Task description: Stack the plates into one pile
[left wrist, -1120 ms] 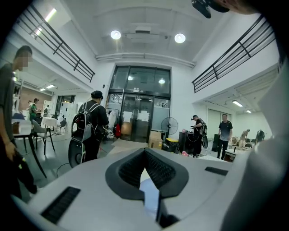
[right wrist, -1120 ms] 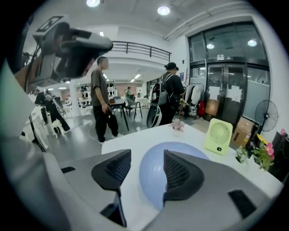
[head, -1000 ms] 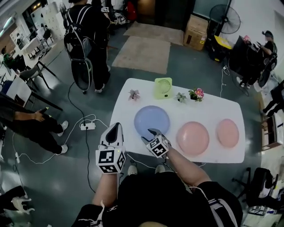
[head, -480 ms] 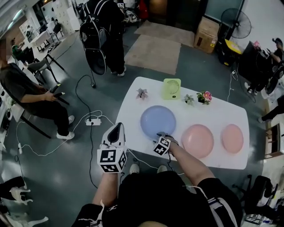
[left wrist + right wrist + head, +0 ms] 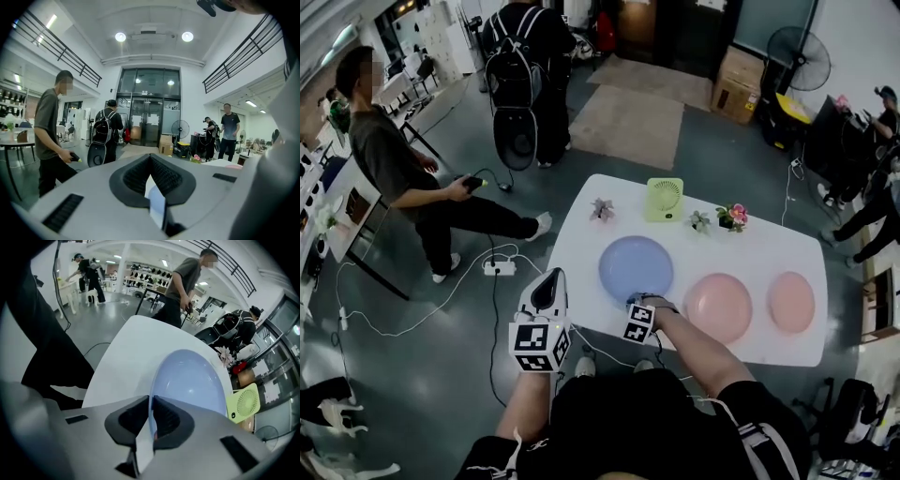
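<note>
A blue plate lies on the left part of the white table, a larger pink plate to its right and a smaller pink plate beyond that. My right gripper points steeply down at the blue plate's near rim. In the right gripper view the jaws of that gripper are closing, with the thin rim of the blue plate pinched between the pads. My left gripper hangs off the table's left side, shut and empty, and the left gripper view shows its jaws meeting.
A green fan and small flower pots stand along the table's far edge. A person walks at the left, another with a backpack stands beyond. A power strip and cables lie on the floor.
My right gripper has dropped to the blue plate's near rim, rolled, and closed on it. The left gripper has stayed put. The person at the left has stood up and moved.
</note>
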{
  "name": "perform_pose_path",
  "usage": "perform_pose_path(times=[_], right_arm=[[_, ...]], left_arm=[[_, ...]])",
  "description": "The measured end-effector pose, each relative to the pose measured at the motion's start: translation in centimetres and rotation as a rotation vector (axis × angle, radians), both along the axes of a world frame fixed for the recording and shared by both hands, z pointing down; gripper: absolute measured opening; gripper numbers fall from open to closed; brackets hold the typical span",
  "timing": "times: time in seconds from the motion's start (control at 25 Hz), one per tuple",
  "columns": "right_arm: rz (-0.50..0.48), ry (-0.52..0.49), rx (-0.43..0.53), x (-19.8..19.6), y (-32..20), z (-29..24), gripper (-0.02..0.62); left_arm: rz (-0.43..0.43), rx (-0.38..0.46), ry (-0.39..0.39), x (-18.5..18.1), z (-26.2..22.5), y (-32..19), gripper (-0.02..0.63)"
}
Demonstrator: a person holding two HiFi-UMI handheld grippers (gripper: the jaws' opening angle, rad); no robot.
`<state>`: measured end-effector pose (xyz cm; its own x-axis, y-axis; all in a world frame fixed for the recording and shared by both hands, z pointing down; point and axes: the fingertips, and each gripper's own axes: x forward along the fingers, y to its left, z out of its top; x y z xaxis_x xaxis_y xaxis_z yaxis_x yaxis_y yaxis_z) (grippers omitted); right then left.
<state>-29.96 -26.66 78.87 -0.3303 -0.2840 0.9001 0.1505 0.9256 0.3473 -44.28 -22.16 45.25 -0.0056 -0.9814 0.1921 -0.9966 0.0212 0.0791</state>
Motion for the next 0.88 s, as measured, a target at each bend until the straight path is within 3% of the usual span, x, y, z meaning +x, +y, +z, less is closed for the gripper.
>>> perform_pose_path(times=[0.48, 0.88], right_arm=[[-0.052, -0.068, 0.116, -1.4, 0.4, -4.3, 0.04], [0.062, -0.136, 0.263, 0.4, -2.1, -10.3, 0.041]], left_arm=[[0.038, 0.023, -0.002, 1.0, -0.5, -0.3, 0.012], [0.136, 0.035, 0.009, 3.7, -0.8, -2.3, 0.012]])
